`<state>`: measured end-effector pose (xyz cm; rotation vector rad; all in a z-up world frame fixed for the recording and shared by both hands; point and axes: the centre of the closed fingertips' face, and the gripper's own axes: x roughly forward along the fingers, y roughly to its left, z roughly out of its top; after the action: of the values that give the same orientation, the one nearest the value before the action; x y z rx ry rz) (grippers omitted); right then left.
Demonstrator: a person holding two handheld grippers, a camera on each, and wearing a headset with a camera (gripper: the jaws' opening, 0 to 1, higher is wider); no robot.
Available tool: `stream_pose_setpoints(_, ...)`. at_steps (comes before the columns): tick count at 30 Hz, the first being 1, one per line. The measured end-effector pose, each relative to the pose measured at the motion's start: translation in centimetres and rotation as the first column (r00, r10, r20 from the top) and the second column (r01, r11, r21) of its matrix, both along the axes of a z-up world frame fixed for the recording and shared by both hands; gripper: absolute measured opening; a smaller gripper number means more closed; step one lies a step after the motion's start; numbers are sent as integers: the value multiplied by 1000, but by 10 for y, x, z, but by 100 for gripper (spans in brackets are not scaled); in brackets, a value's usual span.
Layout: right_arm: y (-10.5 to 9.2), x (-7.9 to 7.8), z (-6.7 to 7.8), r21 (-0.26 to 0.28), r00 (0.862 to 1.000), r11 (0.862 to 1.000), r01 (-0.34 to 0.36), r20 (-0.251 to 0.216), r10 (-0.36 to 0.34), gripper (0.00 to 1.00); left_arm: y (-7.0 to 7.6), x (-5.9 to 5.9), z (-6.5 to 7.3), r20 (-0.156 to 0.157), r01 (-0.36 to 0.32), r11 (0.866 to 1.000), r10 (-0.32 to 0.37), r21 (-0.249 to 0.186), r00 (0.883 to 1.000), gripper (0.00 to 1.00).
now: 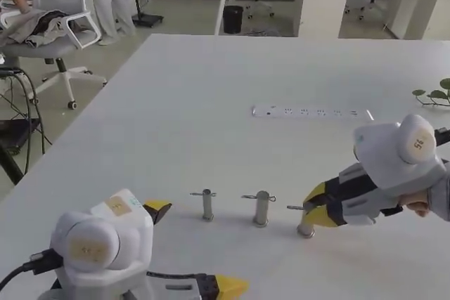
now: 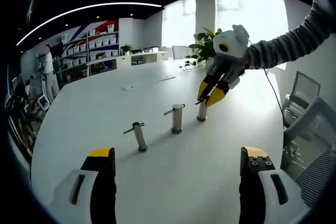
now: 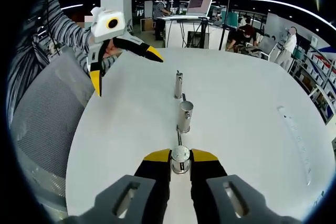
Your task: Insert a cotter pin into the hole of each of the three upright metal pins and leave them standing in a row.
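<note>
Metal pins: three stand upright in a row on the white table point(image 1: 176, 117), on its near part; left pin point(image 1: 207, 205), middle pin point(image 1: 261, 209), right pin point(image 1: 306, 228).
Cotter pins point(image 1: 199, 193): one thin pin sticks out to the left close to the top of each metal pin.
Right gripper point(image 1: 313, 212): it comes from the right; its yellow-tipped jaws are clamped on the upper part of the right pin.
Left gripper point(image 1: 195, 247): near left, over the table, jaws wide apart with nothing between them, not touching the left pin.
Power strip point(image 1: 313, 112): lies flat on the table, far behind the row.
</note>
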<state>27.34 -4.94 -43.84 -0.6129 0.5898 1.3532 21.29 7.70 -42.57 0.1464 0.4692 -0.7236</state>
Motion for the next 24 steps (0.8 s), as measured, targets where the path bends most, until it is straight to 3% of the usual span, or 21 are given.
stream_pose_setpoints(12,-4,9,-1,-20,999,999,-33,12,33,8,2,0,-1,-6,5,1000,-5,2,1000,99)
stream_pose_setpoints(24,-10,14,-2,-27,997,997,-69,-49,67,8,5,-2,-1,-10,13,1000,-13,19,1000,98)
